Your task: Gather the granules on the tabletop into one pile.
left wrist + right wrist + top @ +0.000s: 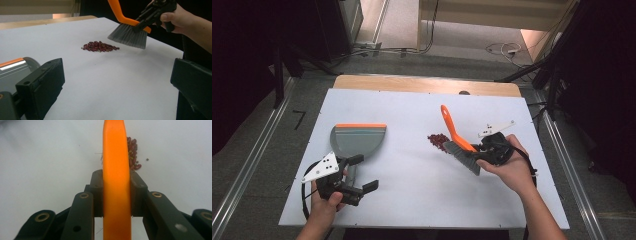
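The right tool (483, 150) is clamped on a hand brush (460, 145), its two black jaws pressing flat against either side of the orange handle, as the right gripper view shows plainly. In the high view the brush sits right of the middle of the white counter (412, 200), and its long axis runs on a slant: the orange handle tip points up and away toward the far edge, leaning left, while the grey bristle head (466, 159) lies at the near, lower end beside the person's right hand (511, 167). The left gripper view shows the bristles (128, 37) fanned downward and lifted just off the surface — not touching it.

Just left of the bristle head lies a small heap of dark red beans (438, 140), close to the brush but apart from it. In the right gripper view the beans (133, 153) lie just right of the handle, past the jaws.

On the left half of the counter a grey dustpan (358, 141) with an orange lip lies flat; its orange edge faces the far side and its handle runs back toward the person. The left tool (362, 172), held in the left hand (324, 207), stands with its jaws spread wide — one either side of the dustpan's handle, not pressing on it. In the left gripper view the dustpan (15, 68) shows beside the left-hand jaw.
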The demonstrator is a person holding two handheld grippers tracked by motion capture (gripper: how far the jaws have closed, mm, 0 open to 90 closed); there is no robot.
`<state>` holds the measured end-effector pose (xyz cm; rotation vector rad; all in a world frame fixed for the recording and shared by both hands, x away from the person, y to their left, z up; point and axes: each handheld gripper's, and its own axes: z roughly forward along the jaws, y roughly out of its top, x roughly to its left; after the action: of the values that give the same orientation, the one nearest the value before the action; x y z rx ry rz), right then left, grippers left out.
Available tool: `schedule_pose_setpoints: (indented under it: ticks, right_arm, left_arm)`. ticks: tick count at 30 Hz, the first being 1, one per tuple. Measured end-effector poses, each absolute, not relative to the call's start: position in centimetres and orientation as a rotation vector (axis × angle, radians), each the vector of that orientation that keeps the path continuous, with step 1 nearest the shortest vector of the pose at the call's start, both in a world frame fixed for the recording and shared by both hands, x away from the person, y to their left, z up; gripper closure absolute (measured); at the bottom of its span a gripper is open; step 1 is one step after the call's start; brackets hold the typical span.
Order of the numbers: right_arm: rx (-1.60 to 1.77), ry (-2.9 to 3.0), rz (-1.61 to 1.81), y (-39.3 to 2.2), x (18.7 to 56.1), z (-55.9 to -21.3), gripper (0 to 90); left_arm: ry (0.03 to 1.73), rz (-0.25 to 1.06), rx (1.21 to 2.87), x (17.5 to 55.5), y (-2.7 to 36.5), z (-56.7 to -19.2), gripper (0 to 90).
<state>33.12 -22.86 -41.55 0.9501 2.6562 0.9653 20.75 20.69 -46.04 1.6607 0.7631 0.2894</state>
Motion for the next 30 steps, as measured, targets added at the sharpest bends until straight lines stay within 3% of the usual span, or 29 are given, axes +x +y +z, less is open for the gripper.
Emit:
schedule_pose_setpoints:
  ticks: [30]
  right_arm:
    - [1.190, 2.512, 1.083, -31.7, 29.5, -43.4, 68.6]
  left_arm:
    - [0.773, 0.326, 1.647, 20.7, 21.4, -45.9, 0.4]
